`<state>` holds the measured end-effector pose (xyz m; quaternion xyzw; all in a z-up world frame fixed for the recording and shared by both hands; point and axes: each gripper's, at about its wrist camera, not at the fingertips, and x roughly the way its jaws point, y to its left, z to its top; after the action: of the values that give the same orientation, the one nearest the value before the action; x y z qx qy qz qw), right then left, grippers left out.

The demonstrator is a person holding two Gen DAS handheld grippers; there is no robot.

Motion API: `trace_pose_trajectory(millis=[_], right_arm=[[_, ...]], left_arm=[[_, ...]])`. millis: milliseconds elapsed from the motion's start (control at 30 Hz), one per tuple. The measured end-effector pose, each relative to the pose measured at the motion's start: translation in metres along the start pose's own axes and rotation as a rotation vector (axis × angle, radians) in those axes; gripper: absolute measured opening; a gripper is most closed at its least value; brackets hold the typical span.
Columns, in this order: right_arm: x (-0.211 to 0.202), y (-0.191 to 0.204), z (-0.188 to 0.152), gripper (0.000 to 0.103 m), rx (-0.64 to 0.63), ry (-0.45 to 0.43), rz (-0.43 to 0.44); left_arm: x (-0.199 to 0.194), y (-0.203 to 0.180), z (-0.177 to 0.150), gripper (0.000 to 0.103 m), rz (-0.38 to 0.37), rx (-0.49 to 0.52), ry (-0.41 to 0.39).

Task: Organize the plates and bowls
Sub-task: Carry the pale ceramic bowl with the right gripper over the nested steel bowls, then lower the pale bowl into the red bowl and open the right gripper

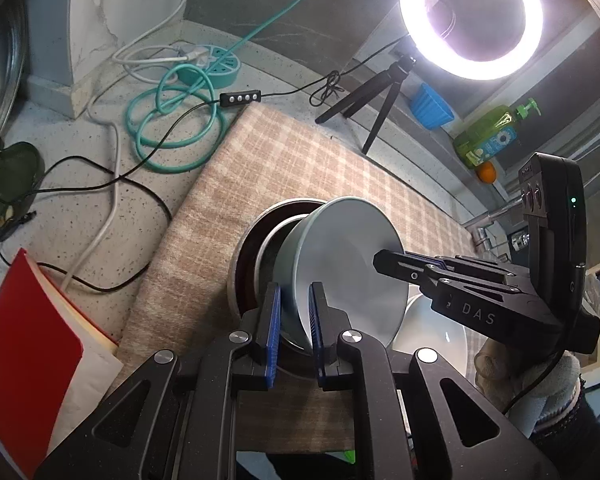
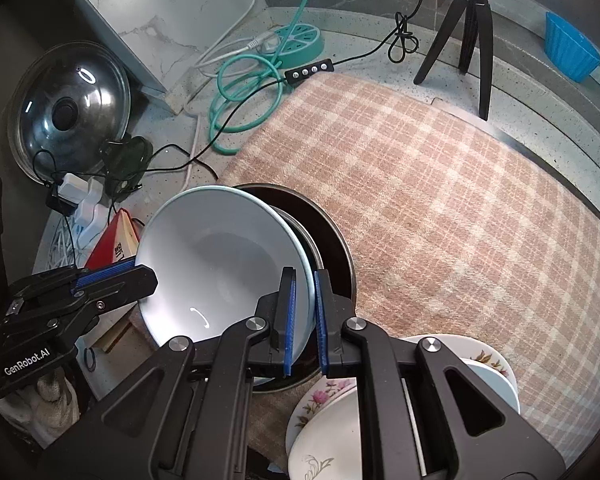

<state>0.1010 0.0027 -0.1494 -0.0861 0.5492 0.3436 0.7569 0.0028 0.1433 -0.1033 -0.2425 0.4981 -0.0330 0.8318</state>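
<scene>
Both grippers pinch the rim of one pale blue bowl (image 2: 220, 264), tilted on edge: the left gripper (image 1: 294, 320) and the right gripper (image 2: 305, 316) each have jaws closed on it. Just beyond the jaws the bowl leans in a dark bowl (image 2: 332, 240) on the checked cloth (image 2: 440, 200); floral plates (image 2: 324, 420) lie beneath the right jaws.

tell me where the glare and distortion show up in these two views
Left wrist view: the ring light blows out white at top right. Right wrist view: only a flare at the top edge, plus a small reflection inside the pale blue bowl. Both views bend the checked cloth with fisheye curvature.
</scene>
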Motion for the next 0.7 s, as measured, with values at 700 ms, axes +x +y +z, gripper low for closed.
trace_pose_trajectory(millis=[700], right_arm=[[0.008, -0.003, 0.001, 0.012, 0.008, 0.014, 0.016]], left_arm=[[0.01, 0.008, 0.002, 0.012, 0.024, -0.017, 0.024]])
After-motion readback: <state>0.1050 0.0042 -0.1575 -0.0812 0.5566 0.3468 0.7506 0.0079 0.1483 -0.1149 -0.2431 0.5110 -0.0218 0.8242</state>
